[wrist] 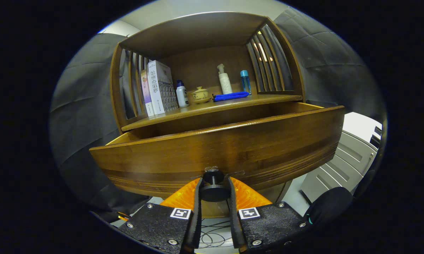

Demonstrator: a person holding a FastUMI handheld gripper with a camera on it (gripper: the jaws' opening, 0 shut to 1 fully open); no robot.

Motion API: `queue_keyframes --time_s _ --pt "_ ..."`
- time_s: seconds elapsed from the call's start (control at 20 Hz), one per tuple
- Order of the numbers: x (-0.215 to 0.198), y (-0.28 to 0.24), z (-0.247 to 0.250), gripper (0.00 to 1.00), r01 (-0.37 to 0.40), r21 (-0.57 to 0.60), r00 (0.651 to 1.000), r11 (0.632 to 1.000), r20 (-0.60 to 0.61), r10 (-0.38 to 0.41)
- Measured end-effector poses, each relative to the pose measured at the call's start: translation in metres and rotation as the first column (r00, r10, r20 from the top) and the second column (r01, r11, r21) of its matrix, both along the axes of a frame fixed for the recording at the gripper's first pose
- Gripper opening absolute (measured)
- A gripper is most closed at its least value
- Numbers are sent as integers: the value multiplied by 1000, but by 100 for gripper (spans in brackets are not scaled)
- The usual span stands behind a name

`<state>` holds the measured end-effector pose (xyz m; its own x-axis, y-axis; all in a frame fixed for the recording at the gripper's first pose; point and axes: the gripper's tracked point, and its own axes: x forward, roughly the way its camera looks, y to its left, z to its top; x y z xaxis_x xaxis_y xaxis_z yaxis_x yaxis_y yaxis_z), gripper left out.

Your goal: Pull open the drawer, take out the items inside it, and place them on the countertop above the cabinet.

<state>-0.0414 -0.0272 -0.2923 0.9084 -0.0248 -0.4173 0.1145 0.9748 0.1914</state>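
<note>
Wooden drawer (pixel 219 148) stood pulled out from the cabinet (pixel 205 35), its knob (pixel 213 187) clamped between both fingers of the gripper (pixel 214 188) held level below. Books (pixel 157 88), bottles (pixel 225 79), a lidded cup (pixel 200 95) and a blue cloth (pixel 230 96) sat on the countertop (pixel 212 106) above.

text: large printed characters down white book (pixel 159 86) spine, too blurred to read | pump bottle (pixel 225 80): faint vertical mark, unreadable | fingers' mounts: two square black-and-white coded tags (pixel 180 213), no letters or numbers
</note>
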Motion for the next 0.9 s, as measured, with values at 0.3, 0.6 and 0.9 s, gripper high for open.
queue_keyframes --time_s 0.3,0.6,0.9 --pt "-24 3 -1 35 -10 8 1000 1000 -17 11" --pt "-43 7 -1 35 -19 2 1000 1000 -20 19" --pt "-56 12 1 35 -18 20 999 1000 -27 18"
